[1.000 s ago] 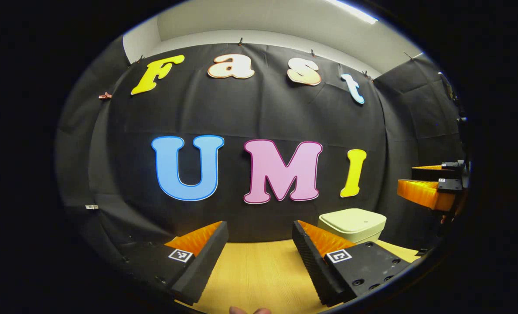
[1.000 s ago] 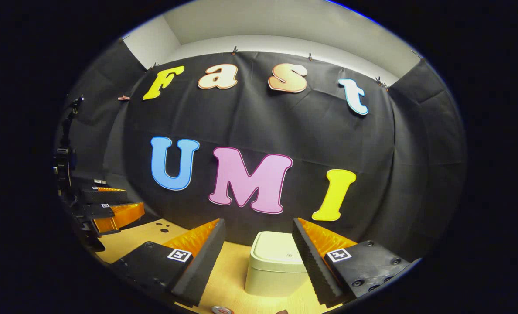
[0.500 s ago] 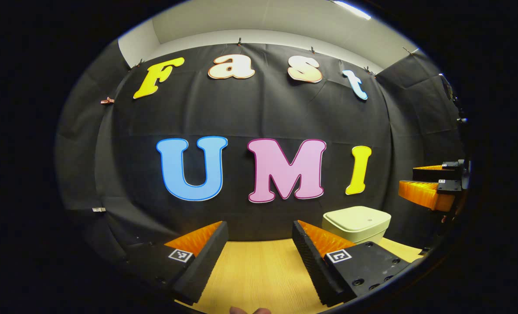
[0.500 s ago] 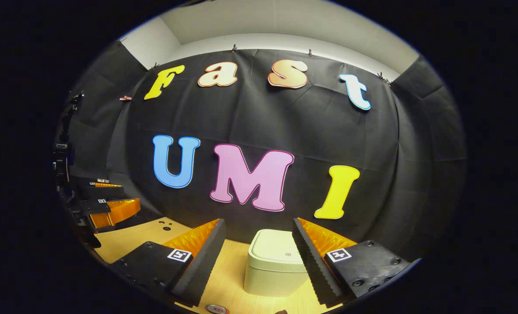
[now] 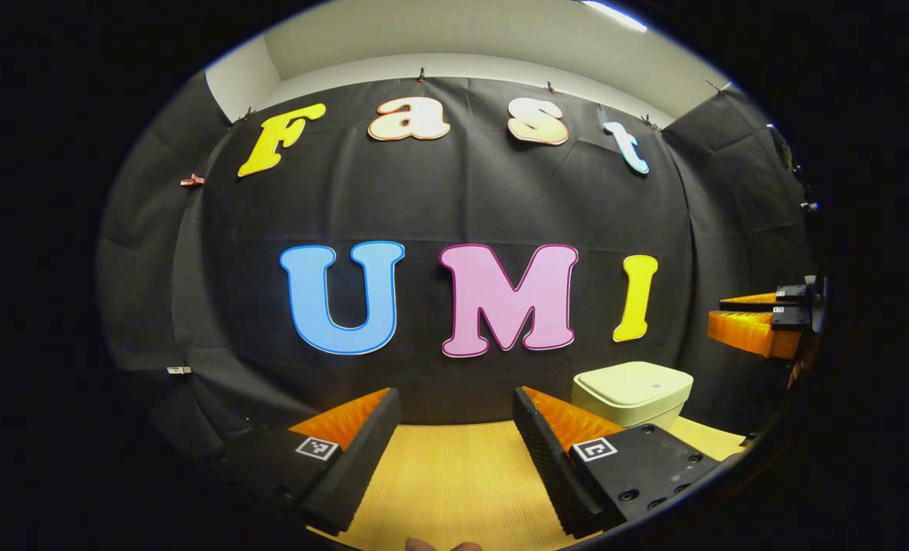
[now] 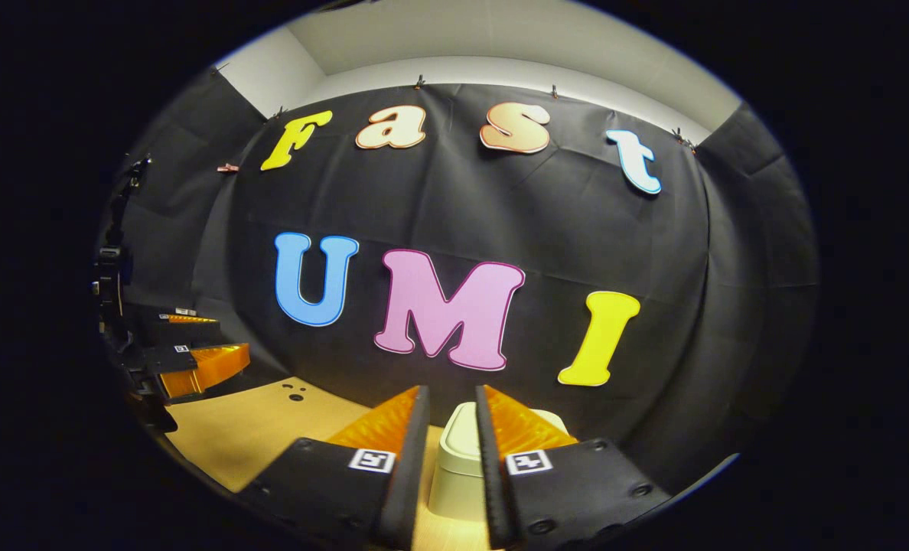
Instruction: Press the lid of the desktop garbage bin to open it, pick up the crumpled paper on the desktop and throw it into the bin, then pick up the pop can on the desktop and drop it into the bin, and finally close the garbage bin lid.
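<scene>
The bin (image 6: 462,467) stands closed near the back edge of the worktop (image 6: 248,428), close to the black cloth wall, and the step in hand looks to be the first one: pressing its lid to spring it open. The right tool (image 6: 448,451) hangs in front of the bin with its two fingers drawn nearly together, a narrow gap left between them and nothing held; the bin shows through that gap. To my eye that is a sound shape for pressing, since close-set fingers act as one blunt tip. To do it well, I would bring that tip down square onto the flat top of the lid (image 5: 632,380), near the small round mark in its middle, push straight down, then lift clear so the lid can swing up unhindered. A push at the rim might tip or slide the light box across the smooth worktop.

The left tool (image 5: 454,444) rests well to the side with its fingers wide apart, nothing between them, over bare wood.

The bin is a pale cream box with rounded corners and a smooth, matt, slightly domed lid, probably plastic. The worktop is light wood-grain board. The fingers carry ridged, sawtooth faces.
</scene>
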The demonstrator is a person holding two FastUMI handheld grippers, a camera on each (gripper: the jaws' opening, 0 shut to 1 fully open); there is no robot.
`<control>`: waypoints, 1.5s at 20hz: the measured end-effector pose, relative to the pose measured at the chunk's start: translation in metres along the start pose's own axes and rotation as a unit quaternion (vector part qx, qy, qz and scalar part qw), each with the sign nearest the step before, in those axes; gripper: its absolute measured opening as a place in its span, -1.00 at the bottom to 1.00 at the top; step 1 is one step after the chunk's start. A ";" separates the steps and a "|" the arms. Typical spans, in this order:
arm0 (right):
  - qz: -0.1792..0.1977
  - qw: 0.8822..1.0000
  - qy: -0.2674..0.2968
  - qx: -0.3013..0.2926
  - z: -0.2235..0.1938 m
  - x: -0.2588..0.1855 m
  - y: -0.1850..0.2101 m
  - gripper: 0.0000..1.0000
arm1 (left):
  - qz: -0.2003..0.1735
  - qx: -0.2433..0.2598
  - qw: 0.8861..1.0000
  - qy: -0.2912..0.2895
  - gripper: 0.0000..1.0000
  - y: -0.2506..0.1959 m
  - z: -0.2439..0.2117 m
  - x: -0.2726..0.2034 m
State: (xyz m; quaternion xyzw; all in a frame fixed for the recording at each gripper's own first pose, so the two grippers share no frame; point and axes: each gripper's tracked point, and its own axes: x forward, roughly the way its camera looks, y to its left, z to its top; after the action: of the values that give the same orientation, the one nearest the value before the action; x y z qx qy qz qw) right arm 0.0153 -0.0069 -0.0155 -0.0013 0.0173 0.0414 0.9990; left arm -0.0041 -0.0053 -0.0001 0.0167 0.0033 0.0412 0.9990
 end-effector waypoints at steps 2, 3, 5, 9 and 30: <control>0.007 1.000 -0.001 0.005 0.001 -0.001 0.000 -0.85 | 0.002 -0.001 1.000 0.000 0.90 0.000 -0.001 0.002; 0.014 1.000 -0.003 0.011 0.003 -0.001 0.000 -0.89 | 0.002 -0.001 1.000 -0.001 0.90 0.000 0.000 0.003; 0.037 0.999 0.013 0.026 -0.001 0.003 0.006 -0.90 | 0.003 0.000 1.000 -0.003 0.90 -0.001 0.000 0.004; 0.039 0.998 0.049 0.007 0.000 0.022 -0.017 -0.90 | 0.004 0.002 1.000 -0.003 0.91 -0.001 -0.002 0.007; 0.054 0.958 0.274 0.063 -0.112 0.126 -0.084 -0.89 | 0.019 0.003 1.000 0.003 0.91 -0.002 -0.011 0.016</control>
State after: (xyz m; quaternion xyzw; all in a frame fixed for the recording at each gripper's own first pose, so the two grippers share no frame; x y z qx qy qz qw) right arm 0.1438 -0.0807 -0.1316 0.0516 0.2931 0.0922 0.9502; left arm 0.0117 -0.0058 -0.0117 0.0191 0.0063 0.0601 0.9980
